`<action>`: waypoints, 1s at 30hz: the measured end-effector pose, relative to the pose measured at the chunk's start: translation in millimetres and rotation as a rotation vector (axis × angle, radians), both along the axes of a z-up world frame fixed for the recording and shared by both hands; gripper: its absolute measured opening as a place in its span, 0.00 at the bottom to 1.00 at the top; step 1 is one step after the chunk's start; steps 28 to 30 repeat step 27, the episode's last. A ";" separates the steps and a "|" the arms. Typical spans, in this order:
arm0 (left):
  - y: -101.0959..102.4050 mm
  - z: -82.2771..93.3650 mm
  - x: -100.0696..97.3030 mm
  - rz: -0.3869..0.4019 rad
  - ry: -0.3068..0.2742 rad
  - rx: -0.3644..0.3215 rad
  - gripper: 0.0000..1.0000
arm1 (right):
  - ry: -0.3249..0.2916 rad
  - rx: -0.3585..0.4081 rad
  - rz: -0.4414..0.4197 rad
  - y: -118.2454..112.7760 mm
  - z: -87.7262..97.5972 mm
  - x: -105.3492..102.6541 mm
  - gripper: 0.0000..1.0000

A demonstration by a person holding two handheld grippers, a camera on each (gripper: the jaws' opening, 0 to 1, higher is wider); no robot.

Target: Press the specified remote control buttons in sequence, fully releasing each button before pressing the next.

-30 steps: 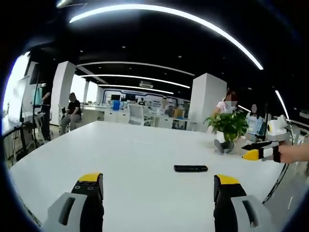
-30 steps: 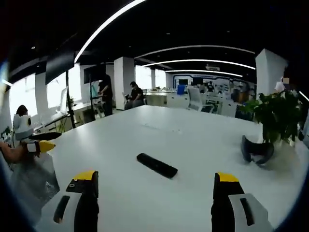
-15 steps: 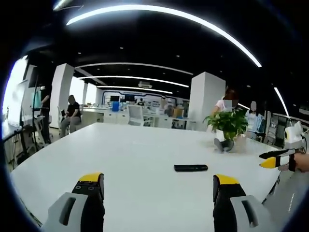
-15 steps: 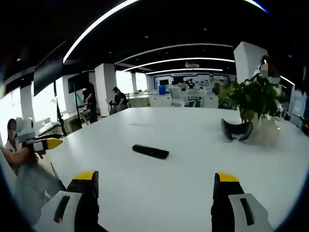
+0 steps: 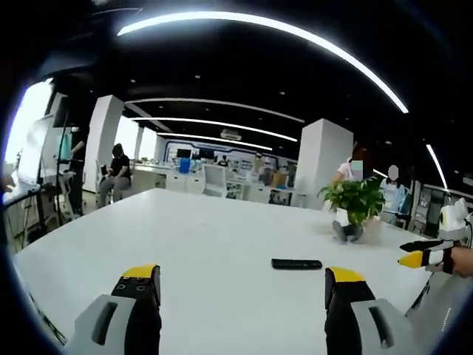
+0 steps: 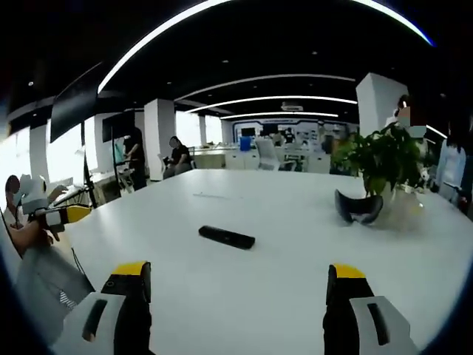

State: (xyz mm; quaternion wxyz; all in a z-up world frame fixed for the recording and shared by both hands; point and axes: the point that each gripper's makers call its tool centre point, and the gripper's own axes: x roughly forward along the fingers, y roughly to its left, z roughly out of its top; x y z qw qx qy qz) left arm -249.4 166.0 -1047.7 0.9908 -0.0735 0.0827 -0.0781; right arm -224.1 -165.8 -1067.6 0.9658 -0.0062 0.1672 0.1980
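Black remote control (image 5: 296,264) (image 6: 226,237) lies flat on the white worktop (image 5: 207,237) (image 6: 281,244), well apart from both claws, a potted plant (image 5: 355,203) (image 6: 384,159) beyond it. Left claw (image 5: 240,296) spread wide, holding nothing, above the near worktop edge. Right claw (image 6: 236,296) likewise spread and empty; a dark curved object (image 6: 358,208) rests by the plant.

I'm seeing an evenly lit room, with light from long curved ceiling strips (image 5: 295,33) that blow out to pure white against a dark ceiling. Window (image 5: 26,126) at the left edge of the left gripper view is overexposed. White tabletop (image 6: 281,214) is bright and low contrast, shadows faint and soft. Heavy fisheye bend, straight lines bow toward the rim. Both views slightly soft; background people and desks lack detail. Plant (image 6: 384,159) in the right gripper view reads dark.
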 end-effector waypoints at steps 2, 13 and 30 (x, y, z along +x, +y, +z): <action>-1.1 -4.3 1.1 -0.008 0.019 -0.006 0.95 | -0.008 0.009 -0.013 -3.7 1.3 0.6 0.99; -3.6 -12.4 0.6 -0.012 0.062 0.016 0.95 | -0.031 -0.017 -0.013 -6.4 4.9 0.9 0.95; -3.5 -18.9 -0.1 -0.007 0.098 0.028 0.94 | -0.008 -0.044 0.025 -0.8 -1.9 -0.1 0.93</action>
